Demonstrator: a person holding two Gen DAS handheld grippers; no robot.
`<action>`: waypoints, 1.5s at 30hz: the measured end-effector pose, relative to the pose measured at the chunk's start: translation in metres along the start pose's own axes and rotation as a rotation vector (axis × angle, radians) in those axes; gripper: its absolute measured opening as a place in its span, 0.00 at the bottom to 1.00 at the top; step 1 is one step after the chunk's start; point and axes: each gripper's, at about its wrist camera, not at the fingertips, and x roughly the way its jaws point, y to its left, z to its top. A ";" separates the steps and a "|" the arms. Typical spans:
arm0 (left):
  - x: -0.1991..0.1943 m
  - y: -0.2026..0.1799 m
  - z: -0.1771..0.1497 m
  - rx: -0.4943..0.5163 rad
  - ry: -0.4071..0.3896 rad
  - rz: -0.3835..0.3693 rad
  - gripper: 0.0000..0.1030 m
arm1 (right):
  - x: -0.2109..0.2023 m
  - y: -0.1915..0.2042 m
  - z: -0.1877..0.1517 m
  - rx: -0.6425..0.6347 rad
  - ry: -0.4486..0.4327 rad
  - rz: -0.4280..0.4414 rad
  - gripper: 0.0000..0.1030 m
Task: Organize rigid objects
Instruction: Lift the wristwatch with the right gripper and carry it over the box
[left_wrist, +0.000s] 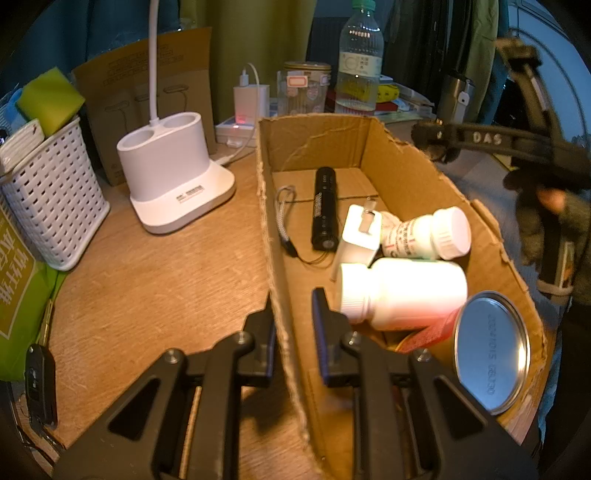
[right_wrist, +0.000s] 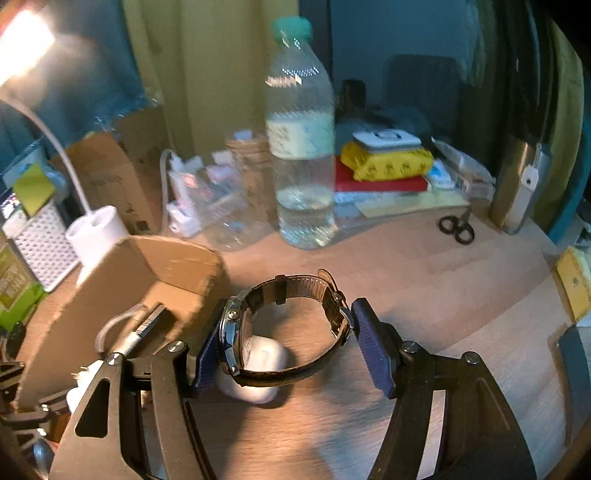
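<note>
While my left hand-held gripper (left_wrist: 293, 314) is pinching the cardboard box (left_wrist: 413, 155) wall, my right hand-held gripper (right_wrist: 284, 343) is gripping the light, rigid-cased watch (right_wrist: 255, 325) case-to-clasp; strap flexes.

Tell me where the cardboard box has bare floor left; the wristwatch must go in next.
Bare floor lies in the cardboard box at its far end, beyond the black flashlight. The near right is crowded: white bottles, adapter, metal lid.
</note>
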 end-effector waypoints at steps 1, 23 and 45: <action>0.000 0.000 0.000 0.000 0.000 0.000 0.17 | -0.003 0.003 0.001 -0.006 -0.006 0.004 0.67; 0.000 0.000 0.000 0.000 0.000 0.000 0.17 | -0.038 0.078 0.011 -0.148 -0.072 0.120 0.67; 0.000 0.000 0.000 0.000 0.001 -0.001 0.17 | -0.011 0.113 -0.004 -0.227 0.022 0.170 0.67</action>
